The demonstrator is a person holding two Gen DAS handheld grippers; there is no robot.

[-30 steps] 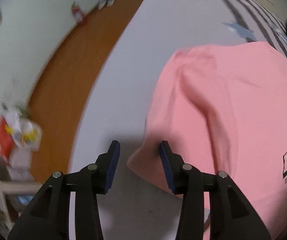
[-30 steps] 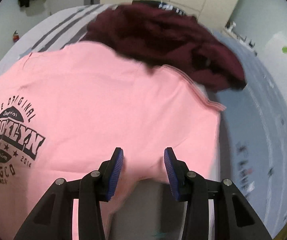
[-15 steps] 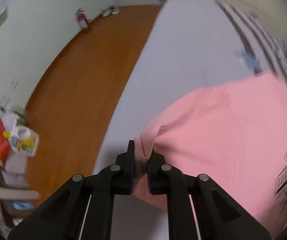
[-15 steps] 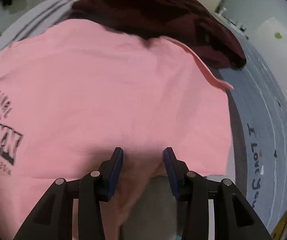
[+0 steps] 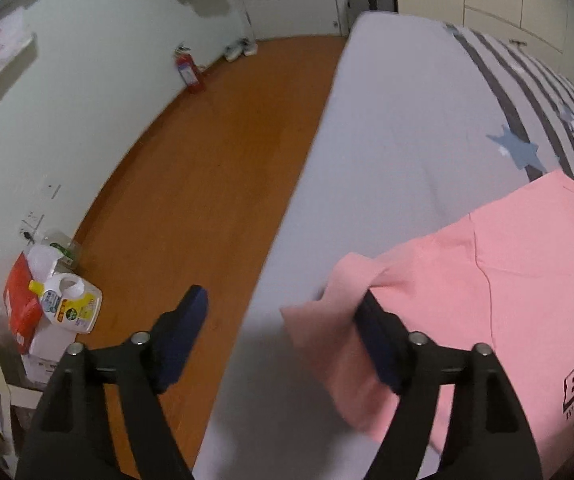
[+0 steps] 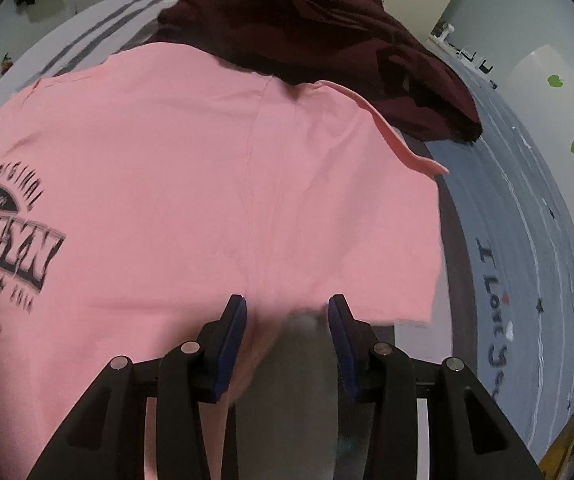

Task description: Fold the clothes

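A pink T-shirt (image 6: 191, 184) with a dark "Brooklyn" print lies spread on the bed; it also shows in the left wrist view (image 5: 507, 272). Its left sleeve (image 5: 327, 320) lies bunched between my left gripper's (image 5: 283, 312) wide-open fingers, draped against the right finger (image 5: 375, 340). My right gripper (image 6: 287, 320) is open, its fingers straddling the shirt's near edge by the right side. A dark maroon garment (image 6: 319, 48) lies heaped beyond the pink shirt.
The bed (image 5: 387, 128) has a pale grey sheet with dark stripes and a blue star (image 5: 515, 152). Its left edge drops to a wooden floor (image 5: 191, 184) with a detergent bottle (image 5: 71, 308), boxes and a fire extinguisher (image 5: 189, 72). A grey printed blanket (image 6: 519, 264) lies right.
My left gripper closed on the pink sleeve half a second ago and has now opened wide, leaving the sleeve loose. The right gripper stayed open and moved closer over the shirt's edge.
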